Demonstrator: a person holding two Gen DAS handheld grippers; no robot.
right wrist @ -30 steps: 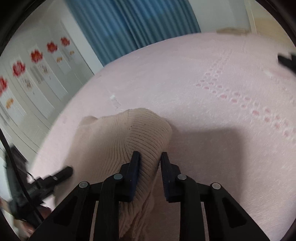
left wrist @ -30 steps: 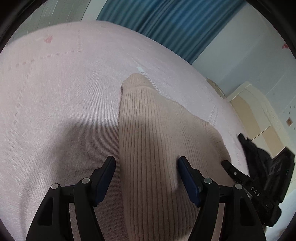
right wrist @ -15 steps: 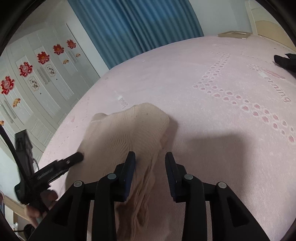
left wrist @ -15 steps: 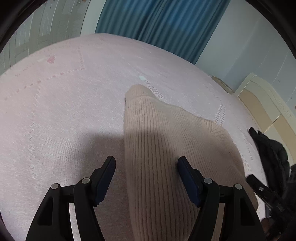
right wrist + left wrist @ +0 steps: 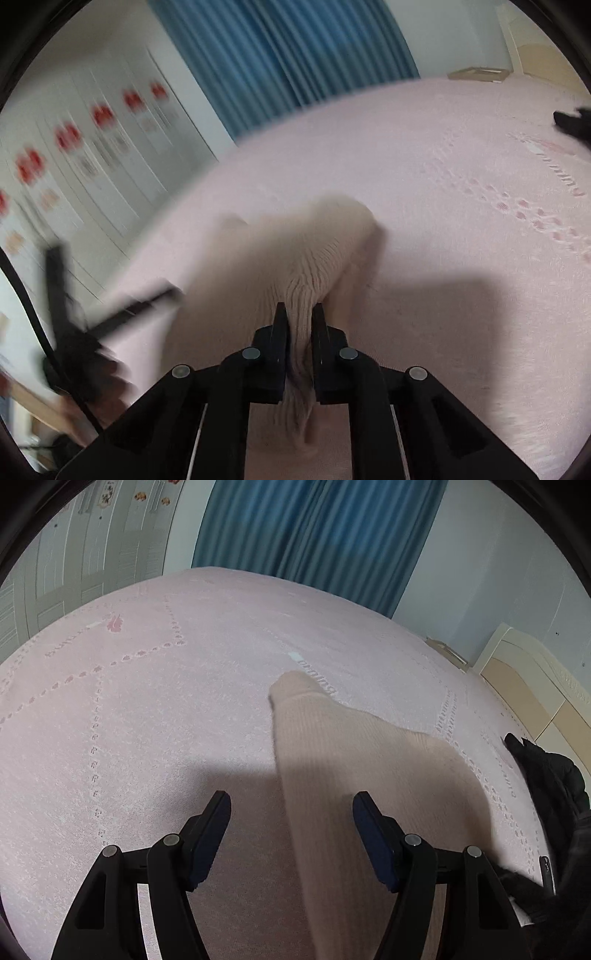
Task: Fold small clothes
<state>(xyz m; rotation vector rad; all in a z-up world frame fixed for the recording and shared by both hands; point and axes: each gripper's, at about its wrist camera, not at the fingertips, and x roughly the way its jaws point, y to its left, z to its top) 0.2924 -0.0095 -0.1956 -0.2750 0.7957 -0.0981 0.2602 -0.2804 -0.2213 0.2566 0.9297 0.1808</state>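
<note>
Right wrist view: right gripper [image 5: 300, 317] had just clamped the beige ribbed knit garment [image 5: 295, 258]; left gripper [image 5: 291, 812] stood apart. Lifting evenly should keep the fold straight.

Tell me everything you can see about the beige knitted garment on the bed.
The beige knitted garment is a soft, ribbed knit that lies on the pink bedspread, tapering to a narrow rounded end farthest from the cameras. The right gripper has just been closing and now pinches a raised bunch of it between its pads. The left gripper stands open above it, its pads not pressing the cloth. What kind of garment it is cannot be told.
</note>
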